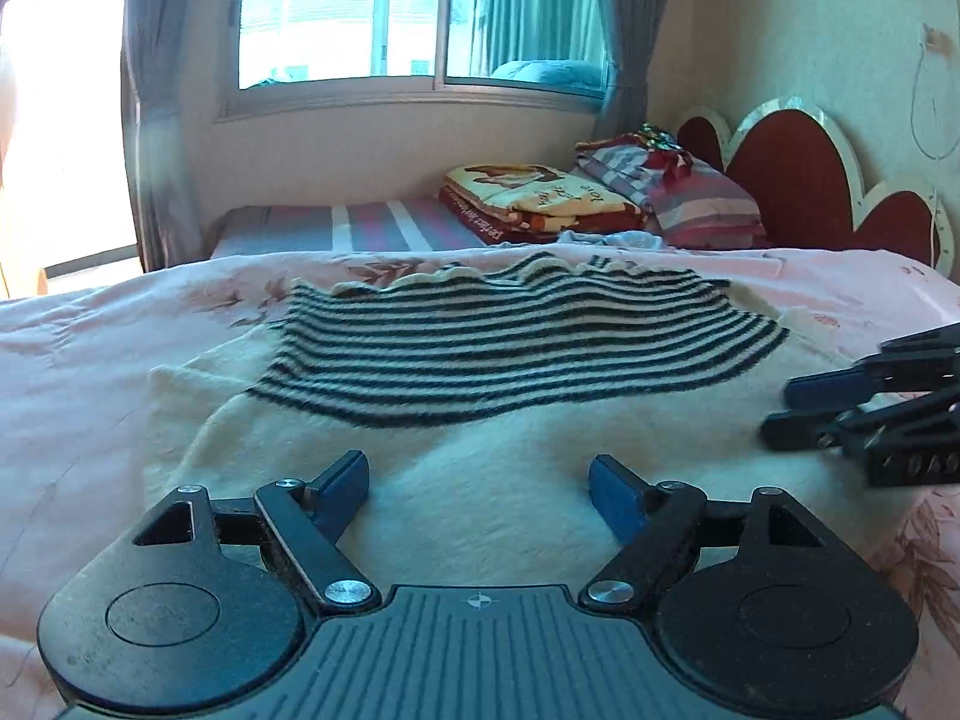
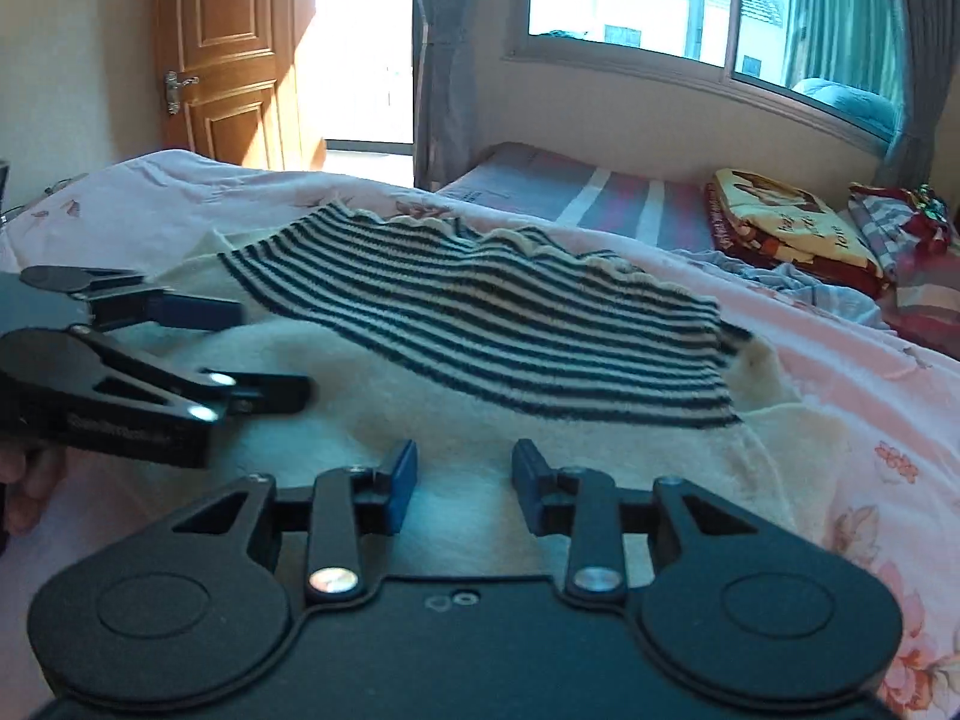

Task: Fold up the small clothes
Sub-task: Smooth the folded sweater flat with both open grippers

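A cream garment (image 1: 492,480) with a striped panel (image 1: 510,348) lies spread flat on the bed (image 1: 90,360), on its pink floral cover, reaching from the near edge toward the middle. The left tool (image 1: 478,483) hovers low over the plain cream part near the near edge, its blue pads spread wide with nothing between them. The right tool (image 2: 462,480) sits just beside it over the same cream area, also spread, though less widely, and empty.

Neither tool has a grip yet, so the fold looks not yet begun. The fabric looks thick and fleecy, and the risk is that a pad closes on only the top layer, or takes up the cover beneath along with it; either would drag the piece out of shape when lifted. The two tools are near each other, so they could knock together while closing. A lift at uneven heights would likely skew the stripes and leave a crooked crease. Folded blankets (image 1: 534,195) lie well apart at the far corner.
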The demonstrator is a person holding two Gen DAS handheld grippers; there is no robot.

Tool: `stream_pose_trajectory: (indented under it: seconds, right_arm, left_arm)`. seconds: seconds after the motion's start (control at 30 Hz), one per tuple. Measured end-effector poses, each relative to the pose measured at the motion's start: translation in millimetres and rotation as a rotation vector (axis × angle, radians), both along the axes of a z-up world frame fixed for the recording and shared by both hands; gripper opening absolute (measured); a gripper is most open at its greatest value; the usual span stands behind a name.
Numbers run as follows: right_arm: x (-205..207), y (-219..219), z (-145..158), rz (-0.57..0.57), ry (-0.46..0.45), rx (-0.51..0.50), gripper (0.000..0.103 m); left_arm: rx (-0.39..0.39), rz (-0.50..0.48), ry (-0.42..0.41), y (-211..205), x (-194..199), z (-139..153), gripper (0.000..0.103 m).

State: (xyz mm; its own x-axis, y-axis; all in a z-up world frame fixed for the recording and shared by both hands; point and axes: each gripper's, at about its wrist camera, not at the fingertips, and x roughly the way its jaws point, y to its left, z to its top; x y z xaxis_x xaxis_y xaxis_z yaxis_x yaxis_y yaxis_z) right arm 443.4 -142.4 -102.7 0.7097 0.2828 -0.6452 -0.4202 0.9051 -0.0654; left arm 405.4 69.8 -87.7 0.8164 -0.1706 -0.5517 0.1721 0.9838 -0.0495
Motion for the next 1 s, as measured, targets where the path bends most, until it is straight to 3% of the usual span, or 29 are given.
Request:
stream_pose_trajectory:
  seconds: [0.1,0.2,0.3,0.4,0.57,0.73,0.87,1.0]
  right_arm:
    - [0,-45,0,-0.130,0.008,0.021,0.034]
    - [-3,-65,4,-0.182,0.033,0.065,0.032]
    - [-21,-46,20,-0.133,-0.041,0.101,0.034]
    - [-32,-8,18,-0.042,-0.040,0.103,0.032]
    - [-41,32,-4,0.011,-0.022,-0.004,0.033]
    - [-59,7,-10,-0.003,-0.051,-0.054,0.034]
    - [-61,-36,-10,-0.071,-0.012,0.002,0.033]
    - [-64,-42,-7,-0.086,0.004,0.021,0.033]
  left_arm:
    - [0.004,0.042,-0.005,27,-13,2,0.080]
    - [-0.011,0.096,0.002,38,-19,8,0.080]
    - [-0.017,0.087,-0.025,21,-28,17,0.080]
    - [-0.010,0.033,-0.042,-15,-36,20,0.080]
    - [0.078,0.015,0.020,-53,-32,4,0.080]
    - [0.089,0.028,0.009,-34,-53,2,0.083]
    - [0.060,0.045,0.024,-10,-59,2,0.084]
    - [0.081,0.053,0.031,-12,-57,4,0.084]
